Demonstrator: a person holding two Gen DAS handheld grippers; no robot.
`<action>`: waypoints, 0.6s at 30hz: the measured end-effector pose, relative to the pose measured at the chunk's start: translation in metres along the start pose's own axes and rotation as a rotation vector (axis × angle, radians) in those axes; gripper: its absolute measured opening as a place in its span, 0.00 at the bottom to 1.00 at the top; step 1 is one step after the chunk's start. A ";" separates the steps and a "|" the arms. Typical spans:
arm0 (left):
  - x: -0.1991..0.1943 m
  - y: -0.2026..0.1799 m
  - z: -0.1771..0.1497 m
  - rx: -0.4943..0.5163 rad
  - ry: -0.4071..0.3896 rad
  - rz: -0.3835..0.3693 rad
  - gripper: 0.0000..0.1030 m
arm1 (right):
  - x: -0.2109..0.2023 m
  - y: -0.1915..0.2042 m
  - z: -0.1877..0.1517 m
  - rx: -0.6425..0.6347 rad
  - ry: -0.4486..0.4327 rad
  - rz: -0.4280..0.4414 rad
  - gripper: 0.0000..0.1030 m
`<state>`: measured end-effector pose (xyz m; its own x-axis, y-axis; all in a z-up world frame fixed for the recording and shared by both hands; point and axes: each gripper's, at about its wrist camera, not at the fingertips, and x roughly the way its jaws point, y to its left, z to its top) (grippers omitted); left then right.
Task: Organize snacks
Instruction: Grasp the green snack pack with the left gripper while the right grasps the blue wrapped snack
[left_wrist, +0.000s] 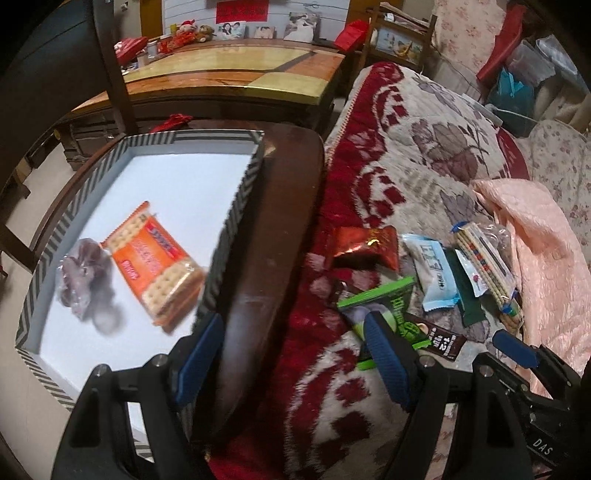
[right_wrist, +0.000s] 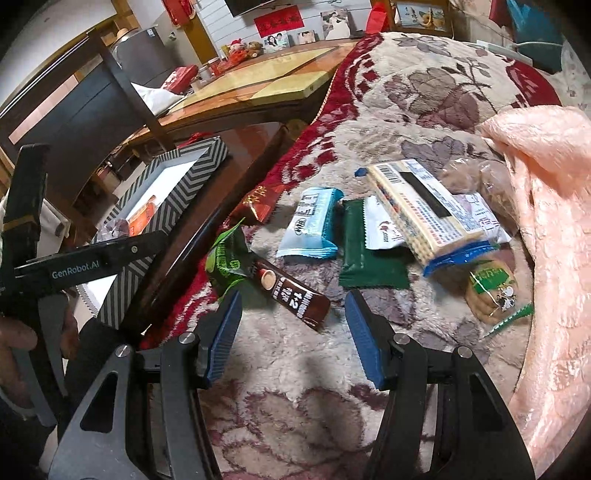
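Right wrist view: snack packets (right_wrist: 310, 225) are scattered on a floral blanket (right_wrist: 424, 92) — both grippers (right_wrist: 291, 332) are held apart, empty.

The left hand-held gripper (left_wrist: 291, 347) is a black plastic frame of two angular arms with triangular cut-outs, each arm carrying a round silver screw head and ending in a ribbed blue rubber pad (left_wrist: 388, 354). The right hand-held gripper (right_wrist: 291, 332) is built the same, with black arms, silver screws and ridged blue pads (right_wrist: 364, 332). Beside it, the left tool's black body bears white "GenRobot.AI" lettering (right_wrist: 75, 274).
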<state>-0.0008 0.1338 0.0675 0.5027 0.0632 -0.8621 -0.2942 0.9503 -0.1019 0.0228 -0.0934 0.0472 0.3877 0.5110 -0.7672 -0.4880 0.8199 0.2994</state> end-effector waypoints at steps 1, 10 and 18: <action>0.001 -0.003 0.000 0.004 0.002 -0.002 0.78 | 0.000 0.000 0.000 0.001 0.000 0.000 0.56; 0.014 -0.025 -0.001 0.021 0.014 -0.019 0.78 | -0.002 -0.007 0.001 0.012 0.000 -0.002 0.56; 0.029 -0.034 -0.002 0.013 0.038 -0.026 0.78 | -0.001 -0.012 0.001 0.021 0.004 -0.006 0.56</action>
<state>0.0224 0.1031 0.0449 0.4785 0.0270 -0.8777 -0.2706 0.9554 -0.1181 0.0288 -0.1036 0.0447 0.3875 0.5050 -0.7712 -0.4693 0.8281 0.3065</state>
